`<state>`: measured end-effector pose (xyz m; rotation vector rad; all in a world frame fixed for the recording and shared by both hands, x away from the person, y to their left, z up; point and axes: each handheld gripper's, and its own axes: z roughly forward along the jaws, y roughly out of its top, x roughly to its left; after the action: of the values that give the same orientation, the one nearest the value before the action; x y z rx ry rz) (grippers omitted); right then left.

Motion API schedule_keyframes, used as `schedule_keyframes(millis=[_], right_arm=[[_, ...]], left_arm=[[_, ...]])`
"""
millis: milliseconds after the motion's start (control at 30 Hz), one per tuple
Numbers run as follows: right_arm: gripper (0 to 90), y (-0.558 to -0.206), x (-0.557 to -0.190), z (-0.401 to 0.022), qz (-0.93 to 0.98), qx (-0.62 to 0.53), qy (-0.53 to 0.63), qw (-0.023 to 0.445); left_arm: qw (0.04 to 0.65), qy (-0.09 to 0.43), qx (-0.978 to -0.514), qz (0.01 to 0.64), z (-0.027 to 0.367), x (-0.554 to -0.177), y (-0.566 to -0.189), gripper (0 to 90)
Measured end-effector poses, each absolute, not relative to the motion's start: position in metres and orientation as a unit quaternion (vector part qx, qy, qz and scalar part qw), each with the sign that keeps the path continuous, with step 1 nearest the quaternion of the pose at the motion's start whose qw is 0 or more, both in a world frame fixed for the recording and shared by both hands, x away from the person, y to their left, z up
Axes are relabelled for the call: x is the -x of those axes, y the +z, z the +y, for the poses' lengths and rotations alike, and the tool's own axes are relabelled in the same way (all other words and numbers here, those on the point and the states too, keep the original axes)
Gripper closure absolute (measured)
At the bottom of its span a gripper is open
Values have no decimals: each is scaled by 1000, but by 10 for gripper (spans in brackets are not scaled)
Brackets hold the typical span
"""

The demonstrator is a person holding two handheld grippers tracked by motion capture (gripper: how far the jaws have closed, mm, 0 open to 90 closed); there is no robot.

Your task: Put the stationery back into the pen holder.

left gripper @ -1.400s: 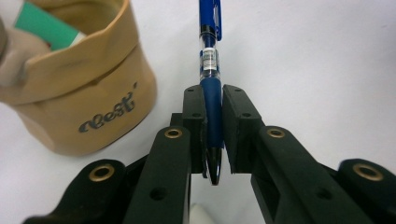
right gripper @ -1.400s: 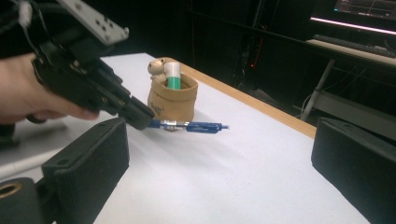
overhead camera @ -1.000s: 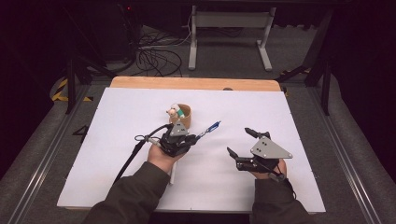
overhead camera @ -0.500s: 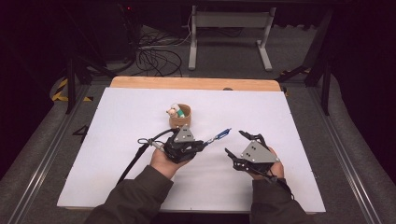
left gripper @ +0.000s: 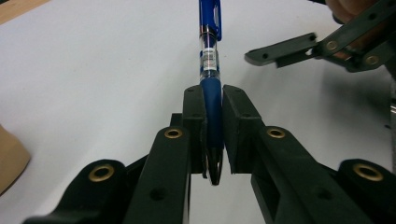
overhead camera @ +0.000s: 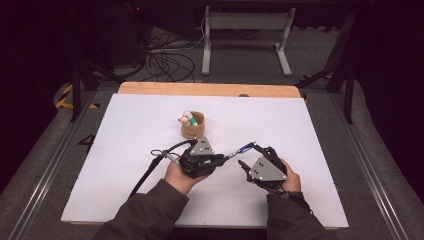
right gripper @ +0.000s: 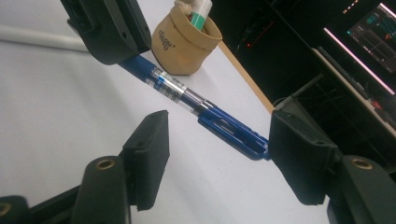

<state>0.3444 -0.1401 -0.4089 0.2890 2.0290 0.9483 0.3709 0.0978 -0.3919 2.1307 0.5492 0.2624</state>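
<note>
A blue pen (left gripper: 208, 84) with a clear middle section is clamped at its grip. Its clip end points away, lifted above the white table (overhead camera: 150, 125).

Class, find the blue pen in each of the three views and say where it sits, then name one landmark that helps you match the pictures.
High view: blue pen at centre, between the two grippers.
Left gripper view: upper centre, clamped in the left gripper.
Right gripper view: slanting across the middle, between the right gripper's spread jaws.
Shared landmark: the tan cup, in the high and right gripper views.

Black brass-riveted jaws, olive sleeves (overhead camera: 150, 212)
</note>
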Motion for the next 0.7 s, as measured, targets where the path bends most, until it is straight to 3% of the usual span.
schedule_keyframes(millis=[700], right_arm=[[529, -416, -339, -126, 813, -70, 323, 480]], left_arm=[[449, 95, -862, 214, 91, -366, -389, 802]])
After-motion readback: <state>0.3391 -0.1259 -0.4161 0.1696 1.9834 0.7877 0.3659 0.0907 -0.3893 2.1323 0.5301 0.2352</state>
